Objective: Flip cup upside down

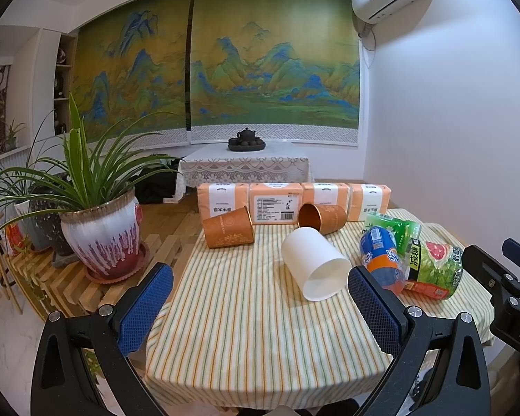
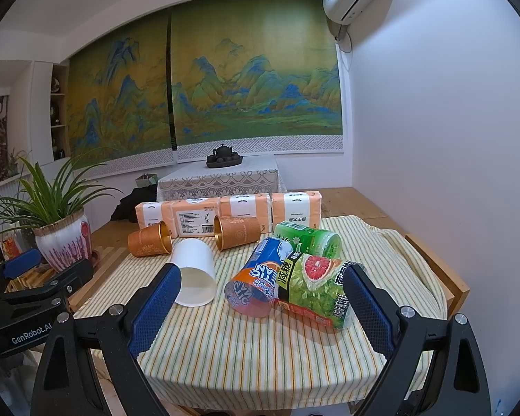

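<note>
I see the white cup [image 1: 314, 264] lying on its side near the middle of the striped tablecloth [image 1: 246, 339], its open mouth turned toward me and slightly to 5 o'clock. My left gripper [image 1: 260, 306] hovers over the near part of the table with its jaws spread wide and nothing between them; the cup sits just past the fingertips, toward 1 o'clock. My right gripper [image 2: 261, 303] is likewise wide open and empty, with the cup [image 2: 194, 272] at 11 o'clock, just beyond its left finger [image 2: 154, 308].

At 3 o'clock of the cup three printed cups lie tumbled together: a blue-and-orange cup [image 1: 383, 258], a grapefruit-print cup [image 1: 433, 270] and a green cup [image 1: 393, 228]. Behind, at 12 o'clock, one orange cup [image 1: 322, 217] lies on its side; at 10 o'clock another orange cup [image 1: 228, 227] stands mouth down. Tissue packs [image 1: 291, 201] line the far edge. A potted plant [image 1: 100, 228] stands off the table at 9 o'clock.
</note>
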`<state>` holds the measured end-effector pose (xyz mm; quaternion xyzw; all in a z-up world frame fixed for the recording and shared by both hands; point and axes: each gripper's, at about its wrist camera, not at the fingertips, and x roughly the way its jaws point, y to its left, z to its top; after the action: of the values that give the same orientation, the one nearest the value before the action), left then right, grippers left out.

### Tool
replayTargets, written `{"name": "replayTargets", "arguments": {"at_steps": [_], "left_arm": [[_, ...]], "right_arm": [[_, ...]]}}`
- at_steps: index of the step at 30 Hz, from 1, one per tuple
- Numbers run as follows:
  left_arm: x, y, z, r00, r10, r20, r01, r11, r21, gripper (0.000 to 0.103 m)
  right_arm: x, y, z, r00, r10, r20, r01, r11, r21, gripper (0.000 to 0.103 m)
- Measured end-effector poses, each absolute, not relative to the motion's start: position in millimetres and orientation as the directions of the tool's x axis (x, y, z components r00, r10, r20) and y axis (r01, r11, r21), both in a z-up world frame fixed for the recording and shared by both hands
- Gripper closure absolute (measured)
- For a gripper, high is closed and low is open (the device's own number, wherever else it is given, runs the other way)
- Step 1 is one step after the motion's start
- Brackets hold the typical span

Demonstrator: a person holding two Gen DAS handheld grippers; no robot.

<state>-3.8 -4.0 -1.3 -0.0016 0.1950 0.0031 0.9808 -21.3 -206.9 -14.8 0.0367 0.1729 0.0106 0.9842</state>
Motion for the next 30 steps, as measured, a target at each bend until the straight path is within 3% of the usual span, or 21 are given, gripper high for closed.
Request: {"name": "replayTargets", "arguments": {"at_steps": [14,30], "left_arm": [[-0.5,-7.9,-3.3,0.919,0.000,-0.394,0.002,1.000,0.004,0.001],[26.4,-18.9,-22.0,0.872,-0.029,-0.488,0.039,0.999,0.011,0.001]], "right_arm": [[-17.5,-206.9,-18.6,0.935,0.040,-0.353,-0.013,0.997,0.080,0.010],[14.4,-240.5,-20.8,0.897,0.127,-0.424,-0.076,0.988,0.134,0.005]]}}
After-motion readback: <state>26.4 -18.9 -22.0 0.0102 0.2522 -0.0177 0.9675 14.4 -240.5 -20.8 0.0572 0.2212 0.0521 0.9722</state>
